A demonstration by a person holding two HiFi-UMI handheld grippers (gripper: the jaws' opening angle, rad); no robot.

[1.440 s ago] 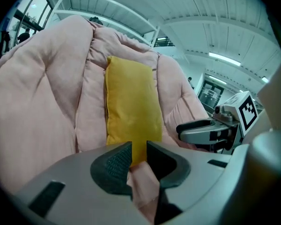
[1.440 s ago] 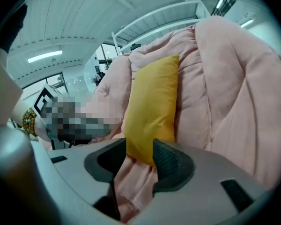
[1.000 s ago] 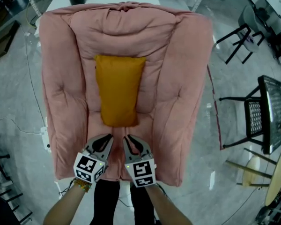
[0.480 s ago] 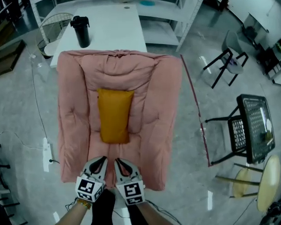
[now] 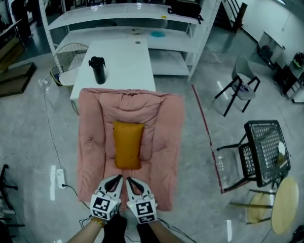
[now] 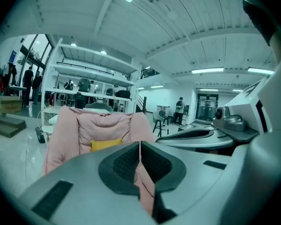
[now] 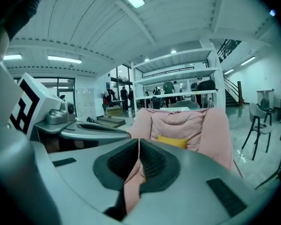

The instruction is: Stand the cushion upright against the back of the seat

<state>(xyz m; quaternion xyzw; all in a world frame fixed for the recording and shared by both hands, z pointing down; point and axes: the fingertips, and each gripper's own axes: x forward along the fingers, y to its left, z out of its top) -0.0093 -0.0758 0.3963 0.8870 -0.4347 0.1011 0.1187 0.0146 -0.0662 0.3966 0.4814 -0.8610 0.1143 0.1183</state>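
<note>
From above, the pink seat [image 5: 91, 135] lies just ahead of both grippers. The orange cushion [image 5: 128, 144] sits in the seat's middle hollow, long side running toward the seat's back. Behind the seat is a white table [image 5: 124, 59] with a black bottle [image 5: 98, 70] on it. Right of the seat stand black chairs [image 5: 263, 146].

The left gripper [image 6: 139, 145] is clenched on nothing; only the seat's pink shows below its pads. This lower view shows what the head view cannot: the cushion [image 6: 105, 144] propped against the seat's back, a plain smooth orange.

The right gripper [image 7: 139, 144] is likewise closed and empty. Beyond it the cushion [image 7: 172, 141] rests low between the seat's side rolls.
</note>
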